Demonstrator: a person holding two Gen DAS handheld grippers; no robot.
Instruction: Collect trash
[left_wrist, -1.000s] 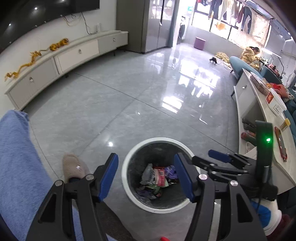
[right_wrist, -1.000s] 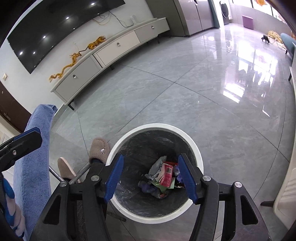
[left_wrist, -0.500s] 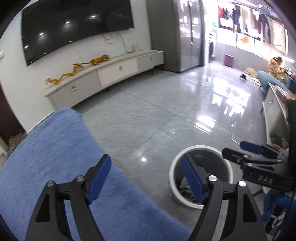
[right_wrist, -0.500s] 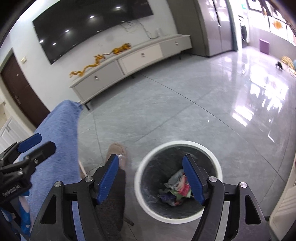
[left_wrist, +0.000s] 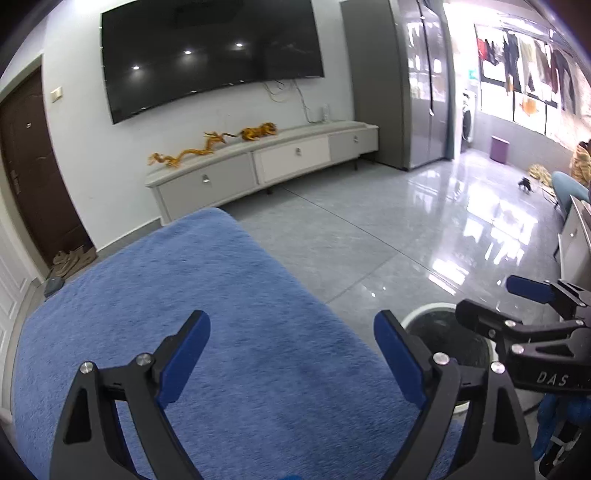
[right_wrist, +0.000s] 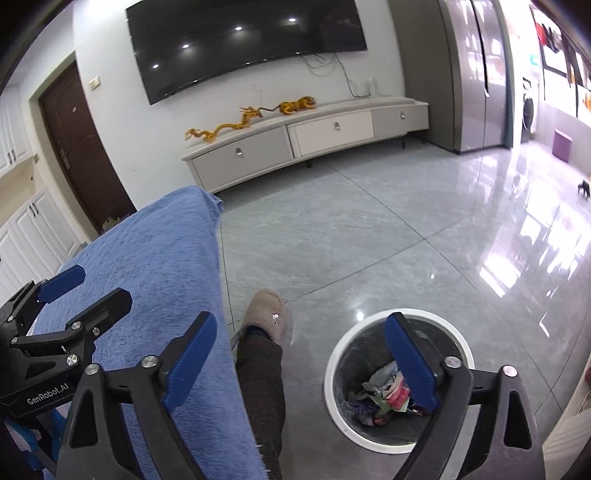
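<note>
Blue cloth (left_wrist: 207, 332) fills the space under my left gripper (left_wrist: 291, 354), tilted down, jaws opening on nothing; the trash bin (left_wrist: 417, 320) sits beyond my right fingertip. From my right gripper (right_wrist: 301, 354), also tilted down and opening empty, the bin's trash (right_wrist: 380, 398) lies behind my right finger (right_wrist: 410, 360).

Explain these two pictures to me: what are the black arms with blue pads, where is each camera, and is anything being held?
There is no robot: a person holds a pair of tongs in each hand, with a camera on each looking along its fingers. The left view shows the left tongs above a blue fuzzy cloth-covered surface, which looks bare. The right view shows the right tongs above a white-rimmed round trash bin on the floor holding crumpled wrappers. Both pairs are opening, with nothing between their pads. A leg and beige slipper stand beside the bin.
</note>
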